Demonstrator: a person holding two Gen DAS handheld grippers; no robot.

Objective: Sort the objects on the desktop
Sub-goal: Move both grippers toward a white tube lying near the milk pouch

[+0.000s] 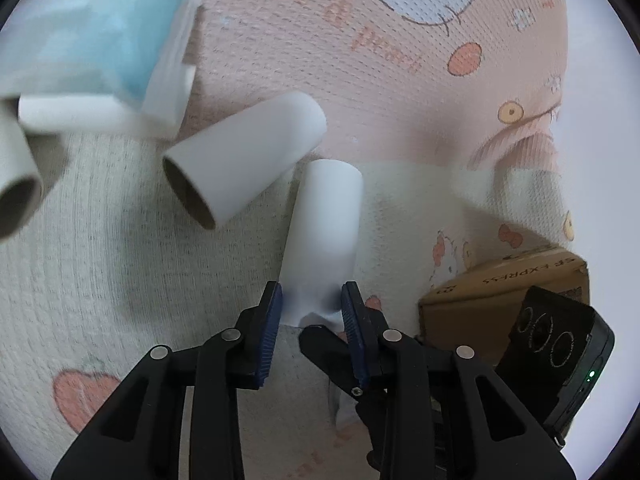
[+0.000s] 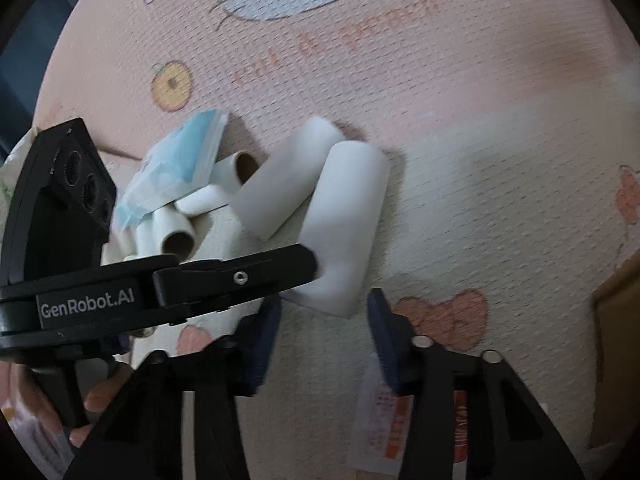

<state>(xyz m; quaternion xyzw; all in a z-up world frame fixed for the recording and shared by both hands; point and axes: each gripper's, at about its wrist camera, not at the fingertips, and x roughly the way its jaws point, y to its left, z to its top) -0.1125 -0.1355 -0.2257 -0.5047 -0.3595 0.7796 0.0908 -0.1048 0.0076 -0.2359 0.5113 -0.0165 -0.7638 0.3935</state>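
Left claw (image 1: 312, 300): blue pads clamped on the near end of a white paper tube (image 1: 324, 220), which dents at the pinch; the tube lies on the cartoon-print mat (image 1: 400, 100). Its black arm reads "GenRobot.AI" in the right wrist view.

Right claw (image 2: 324, 312): pads apart, nothing pressed between them; the same tube's near end sits just ahead of the gap.

Right of the left claw: a cardboard box (image 1: 500, 292) printed "SF EXPRESS", close by.

Ahead and left: a second tube (image 1: 244, 160) touching the held one; further tubes beyond under a blue-and-white packet (image 1: 108, 28).

Far: pink lettering on the mat, unreadable; open mat to the right.
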